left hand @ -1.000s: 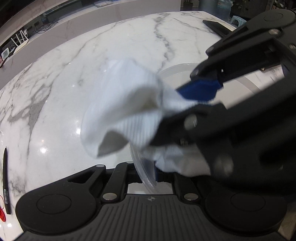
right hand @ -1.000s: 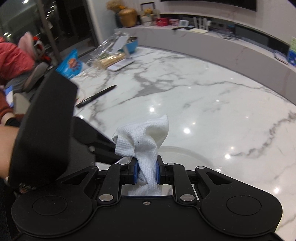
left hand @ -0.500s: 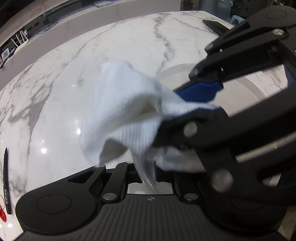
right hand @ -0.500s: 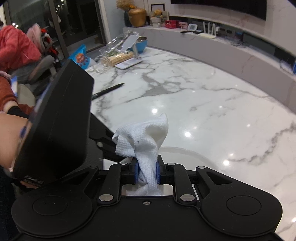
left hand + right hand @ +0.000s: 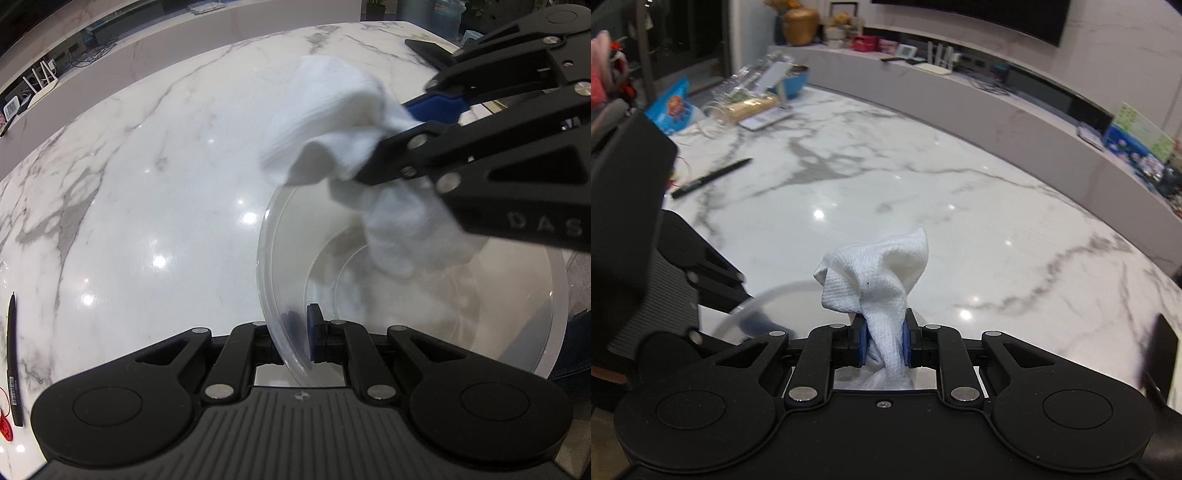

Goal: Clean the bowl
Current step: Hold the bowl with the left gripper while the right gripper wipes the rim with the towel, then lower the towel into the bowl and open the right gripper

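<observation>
1 marble table (image 5: 155,155). 1 clear bowl (image 5: 546,332), tipped above it, rim pinched in the left tongs (image 5: 300,334). 1 white cloth (image 5: 332,122), clamped in the right tongs (image 5: 884,347), tail hanging into the bowl. Best: hold the bowl steady, press cloth along the inner wall, circle. 1 pen (image 5: 13,354).

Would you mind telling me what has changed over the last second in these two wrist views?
The right gripper lifted the white cloth up and right in the left wrist view, uncovering the clear bowl. Unchanged: the left gripper stays clamped on the bowl's rim, the right on the cloth.
</observation>
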`<state>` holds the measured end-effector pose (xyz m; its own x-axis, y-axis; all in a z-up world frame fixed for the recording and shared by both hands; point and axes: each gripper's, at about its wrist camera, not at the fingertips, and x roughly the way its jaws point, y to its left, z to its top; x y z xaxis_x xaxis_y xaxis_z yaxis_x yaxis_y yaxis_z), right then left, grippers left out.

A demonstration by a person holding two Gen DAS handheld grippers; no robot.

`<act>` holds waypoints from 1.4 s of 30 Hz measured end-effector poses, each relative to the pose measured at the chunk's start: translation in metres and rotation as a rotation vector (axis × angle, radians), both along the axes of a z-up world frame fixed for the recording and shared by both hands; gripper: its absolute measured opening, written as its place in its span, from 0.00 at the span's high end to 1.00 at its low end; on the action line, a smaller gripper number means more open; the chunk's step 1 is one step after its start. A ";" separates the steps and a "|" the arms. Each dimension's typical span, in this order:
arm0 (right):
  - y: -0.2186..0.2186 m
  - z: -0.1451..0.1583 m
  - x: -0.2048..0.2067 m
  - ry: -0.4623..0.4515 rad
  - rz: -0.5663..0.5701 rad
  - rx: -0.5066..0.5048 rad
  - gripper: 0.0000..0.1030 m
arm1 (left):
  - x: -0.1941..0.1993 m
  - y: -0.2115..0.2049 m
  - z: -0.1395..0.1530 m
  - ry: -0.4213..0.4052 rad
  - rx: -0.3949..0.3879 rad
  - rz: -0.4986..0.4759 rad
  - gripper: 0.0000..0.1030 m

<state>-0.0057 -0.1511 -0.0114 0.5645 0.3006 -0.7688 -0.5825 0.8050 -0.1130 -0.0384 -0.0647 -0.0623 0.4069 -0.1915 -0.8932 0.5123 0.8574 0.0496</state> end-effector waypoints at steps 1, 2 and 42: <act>-0.002 0.001 -0.002 0.002 -0.011 -0.014 0.85 | -0.001 -0.001 0.000 0.000 0.000 0.000 0.92; -0.003 0.001 -0.004 0.004 -0.019 -0.026 0.85 | -0.002 -0.001 0.001 0.000 0.001 0.000 0.92; 0.013 0.009 -0.082 0.150 0.189 -0.123 0.84 | 0.034 0.010 -0.016 -0.002 0.007 0.002 0.92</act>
